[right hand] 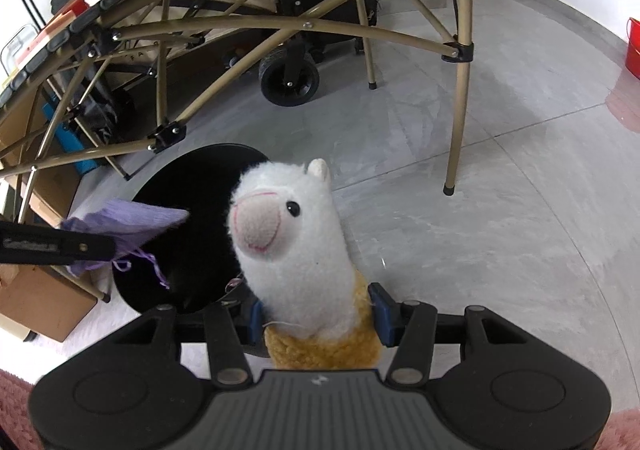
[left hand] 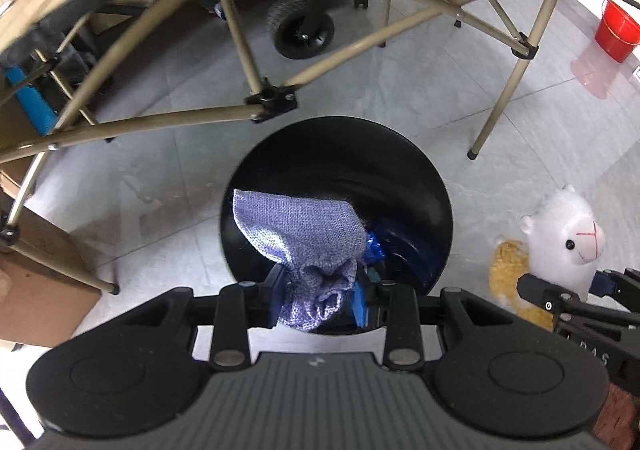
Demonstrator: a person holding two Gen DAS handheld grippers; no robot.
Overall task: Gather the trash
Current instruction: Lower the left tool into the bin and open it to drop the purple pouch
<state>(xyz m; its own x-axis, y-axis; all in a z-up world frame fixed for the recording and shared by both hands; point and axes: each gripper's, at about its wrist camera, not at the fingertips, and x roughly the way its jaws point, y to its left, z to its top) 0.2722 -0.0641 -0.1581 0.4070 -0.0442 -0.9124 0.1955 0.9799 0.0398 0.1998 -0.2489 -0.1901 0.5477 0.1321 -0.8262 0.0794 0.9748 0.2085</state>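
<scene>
My left tool (left hand: 318, 300) pinches a purple cloth pouch (left hand: 304, 238) directly above the open black bin (left hand: 340, 154). My right tool (right hand: 318, 316) grips a plush alpaca (right hand: 296, 234) just beside that bin.

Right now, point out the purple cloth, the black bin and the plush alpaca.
purple cloth (left hand: 300, 226), left wrist view, on its flat woven upper part.
black bin (left hand: 340, 154), left wrist view, on its inner far wall.
plush alpaca (right hand: 296, 250), right wrist view, on its white neck.

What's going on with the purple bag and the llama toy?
Left gripper shut on purple cloth pouch, above black bin. Right gripper shut on plush llama. Nothing blocking.
</scene>
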